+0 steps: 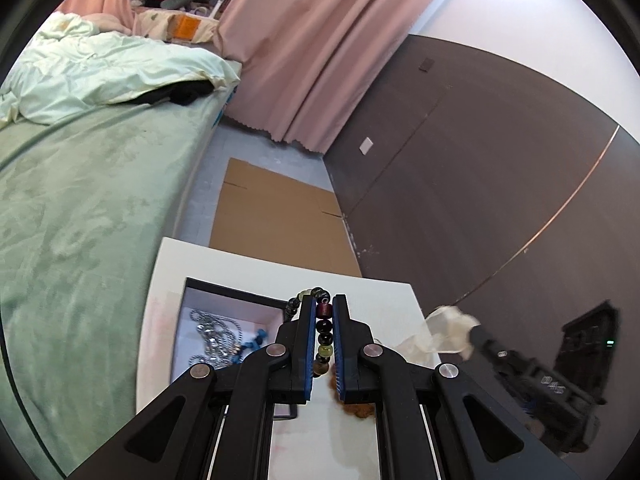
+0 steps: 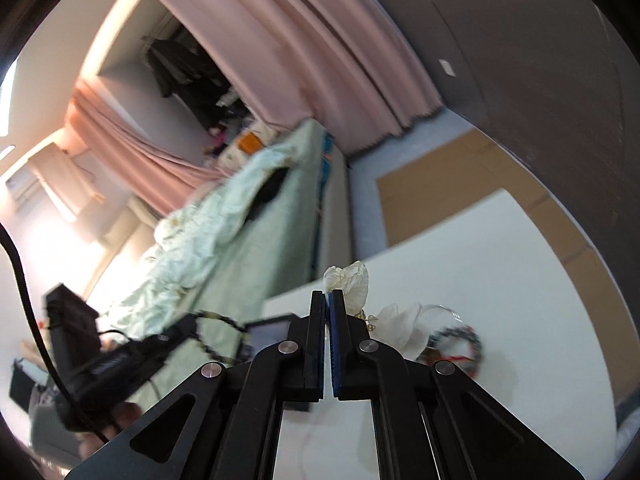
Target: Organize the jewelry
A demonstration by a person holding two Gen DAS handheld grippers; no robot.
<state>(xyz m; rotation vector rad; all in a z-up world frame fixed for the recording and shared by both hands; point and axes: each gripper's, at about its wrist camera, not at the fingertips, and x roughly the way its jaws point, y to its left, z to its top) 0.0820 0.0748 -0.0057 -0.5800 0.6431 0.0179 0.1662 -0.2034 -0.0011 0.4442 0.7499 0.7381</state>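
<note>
My left gripper is shut on a bracelet of dark, yellow-green and maroon beads, which runs between the blue pads above the white table. Just below and to its left, an open dark-rimmed box holds silver chains and something blue. My right gripper is shut on a sheer white pouch, raised over the table. The left wrist view shows that pouch at the right gripper. In the right wrist view the left gripper carries the bead bracelet at the left.
On the table lie another sheer pouch, a thin gold chain and a multicoloured bead bracelet. A brown clump lies under the left fingers. A green bed stands to the left, flat cardboard lies on the floor, and there is a dark wall.
</note>
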